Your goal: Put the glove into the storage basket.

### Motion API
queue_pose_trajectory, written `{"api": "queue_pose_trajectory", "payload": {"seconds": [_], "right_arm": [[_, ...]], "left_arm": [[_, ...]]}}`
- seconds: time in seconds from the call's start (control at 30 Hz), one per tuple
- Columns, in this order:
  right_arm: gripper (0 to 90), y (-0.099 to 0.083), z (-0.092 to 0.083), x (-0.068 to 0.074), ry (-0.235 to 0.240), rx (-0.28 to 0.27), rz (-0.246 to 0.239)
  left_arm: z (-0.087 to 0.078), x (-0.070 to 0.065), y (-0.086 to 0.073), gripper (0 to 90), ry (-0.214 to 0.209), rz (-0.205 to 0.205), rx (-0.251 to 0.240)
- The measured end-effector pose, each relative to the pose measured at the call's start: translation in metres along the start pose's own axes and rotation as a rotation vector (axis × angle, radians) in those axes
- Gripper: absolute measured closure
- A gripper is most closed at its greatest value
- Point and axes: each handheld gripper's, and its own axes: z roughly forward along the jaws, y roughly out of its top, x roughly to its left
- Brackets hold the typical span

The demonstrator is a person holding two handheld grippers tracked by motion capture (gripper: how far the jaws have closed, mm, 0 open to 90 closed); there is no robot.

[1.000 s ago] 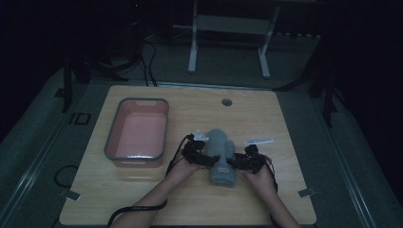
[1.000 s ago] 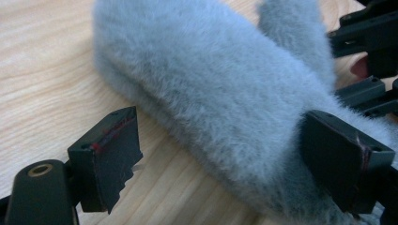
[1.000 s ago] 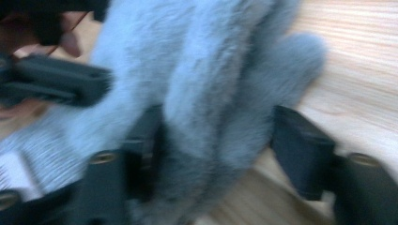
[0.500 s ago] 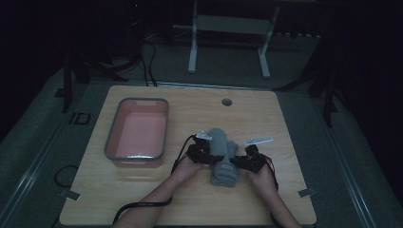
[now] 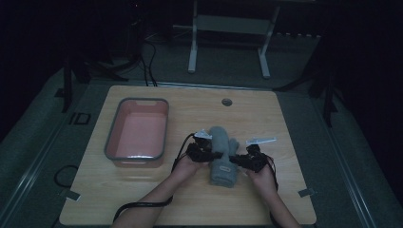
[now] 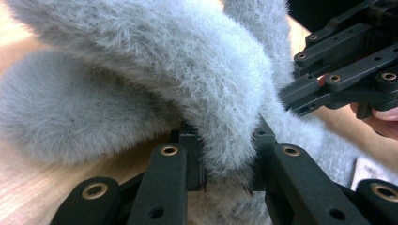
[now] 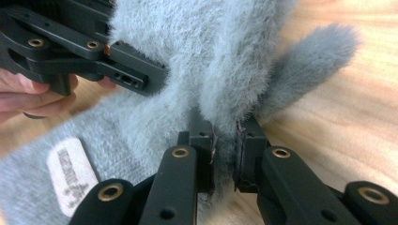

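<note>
A grey fluffy mitten [image 5: 221, 164] lies lengthwise in the middle of the wooden table [image 5: 294, 142], its thumb [image 5: 234, 144] sticking out to the right. My left gripper [image 5: 209, 155] pinches its left edge, and my right gripper [image 5: 236, 160] pinches its right edge. In the left gripper view the gripper [image 6: 227, 157] is shut on a fold of the fur [image 6: 187, 70], the jaws having just closed. The right gripper view shows that gripper [image 7: 225, 152] likewise just closed on the fur [image 7: 211, 51]. A pale label [image 7: 70, 176] lies on the knit cuff.
A pink tub with a grey rim [image 5: 135, 157] stands at the table's left. A small round hole [image 5: 226, 101] sits near the far edge. Cables trail from both grippers toward the near edge. Dark floor and a metal stand [image 5: 228, 23] lie beyond the table.
Both grippers have drawn in against the mitten's sides and their jaws have closed on the fur. The mitten has stayed in place.
</note>
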Motion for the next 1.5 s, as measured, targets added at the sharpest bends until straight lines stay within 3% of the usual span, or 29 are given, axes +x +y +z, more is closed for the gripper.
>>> {"api": "queue_pose_trajectory", "payload": {"seconds": [0.17,0.43,0.67,1.03,1.4,1.5], "right_arm": [[81.2,0.01,-0.013,0.009,0.011,-0.041,-0.01],[81.6,0.044,-0.034,0.029,0.022,-0.114,-0.058],[81.8,0.068,-0.038,0.044,0.035,-0.15,-0.073],[81.9,0.11,-0.024,0.071,0.05,-0.158,-0.132],[82.0,0.159,0.006,0.112,0.109,-0.166,-0.189],[82.0,0.173,0.02,0.128,0.125,-0.169,-0.207]], "left_arm": [[-0.016,-0.006,0.016,75.9,-0.001,0.026,-0.015],[-0.049,-0.011,0.046,76.3,0.017,0.07,-0.058],[-0.075,-0.008,0.065,76.2,0.04,0.098,-0.062],[-0.12,0.007,0.078,76.2,0.092,0.115,-0.08],[-0.188,0.032,0.084,76.2,0.178,0.116,-0.09],[-0.208,0.045,0.08,76.2,0.189,0.09,-0.112]]}}
